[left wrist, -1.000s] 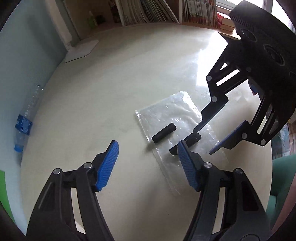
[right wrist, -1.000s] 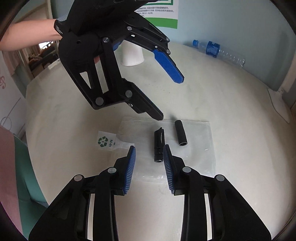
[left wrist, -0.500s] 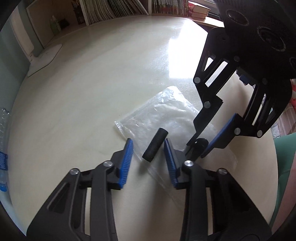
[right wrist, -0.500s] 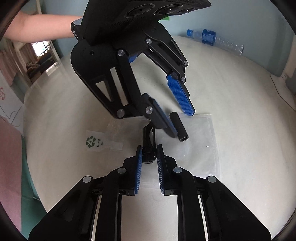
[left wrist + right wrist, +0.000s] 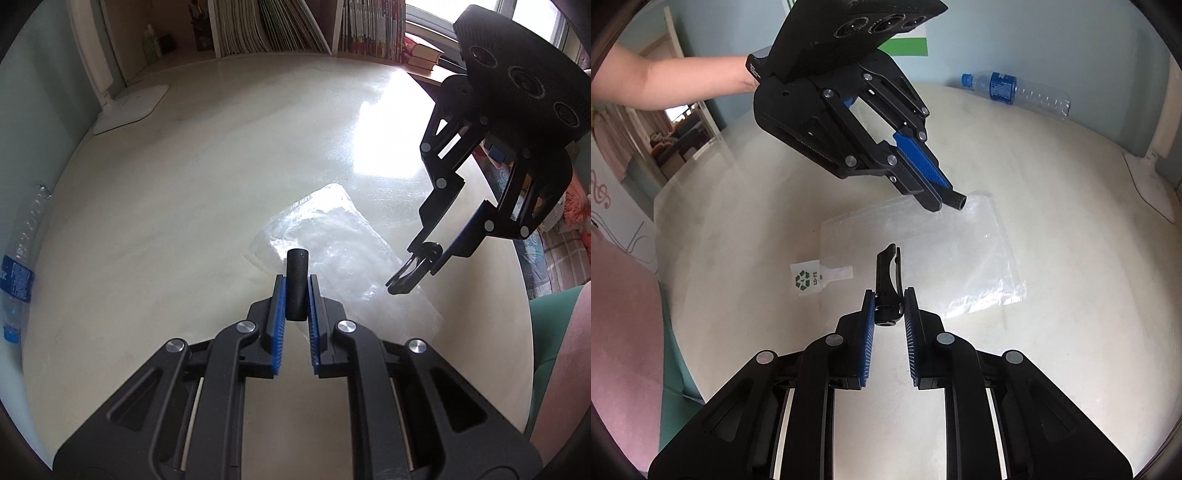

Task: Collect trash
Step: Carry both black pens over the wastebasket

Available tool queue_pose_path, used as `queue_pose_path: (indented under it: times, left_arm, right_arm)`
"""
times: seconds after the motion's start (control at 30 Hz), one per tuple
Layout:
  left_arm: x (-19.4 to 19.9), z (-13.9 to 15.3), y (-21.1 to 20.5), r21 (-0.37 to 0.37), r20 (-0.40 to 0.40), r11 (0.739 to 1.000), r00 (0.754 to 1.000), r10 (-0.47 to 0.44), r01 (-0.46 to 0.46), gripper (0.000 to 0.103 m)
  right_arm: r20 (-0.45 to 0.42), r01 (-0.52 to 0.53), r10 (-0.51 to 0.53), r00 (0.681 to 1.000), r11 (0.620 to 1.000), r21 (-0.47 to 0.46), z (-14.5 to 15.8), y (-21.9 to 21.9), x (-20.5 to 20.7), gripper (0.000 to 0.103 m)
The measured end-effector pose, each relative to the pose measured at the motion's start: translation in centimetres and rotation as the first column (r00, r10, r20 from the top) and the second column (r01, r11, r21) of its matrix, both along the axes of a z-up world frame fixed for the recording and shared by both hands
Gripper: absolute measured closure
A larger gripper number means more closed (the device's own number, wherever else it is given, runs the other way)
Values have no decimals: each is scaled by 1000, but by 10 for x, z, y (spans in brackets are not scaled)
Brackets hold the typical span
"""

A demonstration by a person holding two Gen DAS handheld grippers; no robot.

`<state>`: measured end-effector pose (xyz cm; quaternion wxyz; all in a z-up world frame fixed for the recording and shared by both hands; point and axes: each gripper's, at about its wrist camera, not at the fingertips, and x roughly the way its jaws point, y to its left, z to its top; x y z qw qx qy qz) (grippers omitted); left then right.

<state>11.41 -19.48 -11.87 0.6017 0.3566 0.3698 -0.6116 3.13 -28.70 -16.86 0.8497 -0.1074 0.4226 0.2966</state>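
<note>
My left tongs point(image 5: 295, 295) clamp the black tube point(image 5: 296, 284) lengthwise, right tongs point(image 5: 889, 308) clamp the black clip point(image 5: 888, 280), plastic bag point(image 5: 923, 258) below at frame centre.

The right gripper point(image 5: 889, 308) clamps a black clip-like piece point(image 5: 887, 280) above the pale table point(image 5: 1071, 229); the left gripper point(image 5: 942, 195) grips a black tube point(image 5: 958, 201) over a clear plastic bag point(image 5: 960, 258); a water bottle point(image 5: 1015, 92) lies at the far edge.

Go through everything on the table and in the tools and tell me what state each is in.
Left tool: shut on black tube.
Black tube: held, lifted.
Right tool: shut on black clip piece.
Black clip piece: held, lifted.
Clear plastic bag: lying flat, crumpled.
Water bottle: on its side, capped.
</note>
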Motion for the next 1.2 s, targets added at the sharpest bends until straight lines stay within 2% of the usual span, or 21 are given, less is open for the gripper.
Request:
queue_pose_path:
  times: [0.33,0.5,0.67,0.73,0.8,0.93,1.07,1.2]
  left_arm:
    - [-38,50,11,-3,80,997,993,83,-83,94]
    - [-87,89,-7,-51,94,998,995,39,-35,94]
    - [-155,114,-43,-84,145,994,988,-59,71,94]
    - [-178,116,-58,-83,160,992,984,-80,94,94]
    - [-203,120,-69,-98,129,988,986,-110,123,94]
    - [-263,115,-92,-107,119,978,979,-167,180,94]
    - [-318,91,-113,-72,100,973,972,-213,221,94]
    - [-359,58,-132,-29,78,975,972,-219,222,94]
  right_arm:
    - [103,34,-39,994,998,44,33,-27,-52,86]
    - [136,104,-110,985,993,47,49,-57,-107,86]
    - [146,202,-207,967,978,52,54,-90,-181,86]
    - [141,240,-245,959,969,55,52,-101,-210,86]
    - [137,266,-272,953,962,62,49,-110,-237,86]
    - [114,313,-319,941,947,71,35,-126,-290,86]
    - [61,351,-356,932,933,80,12,-138,-334,86]
    - [7,377,-379,925,921,98,-18,-150,-373,86]
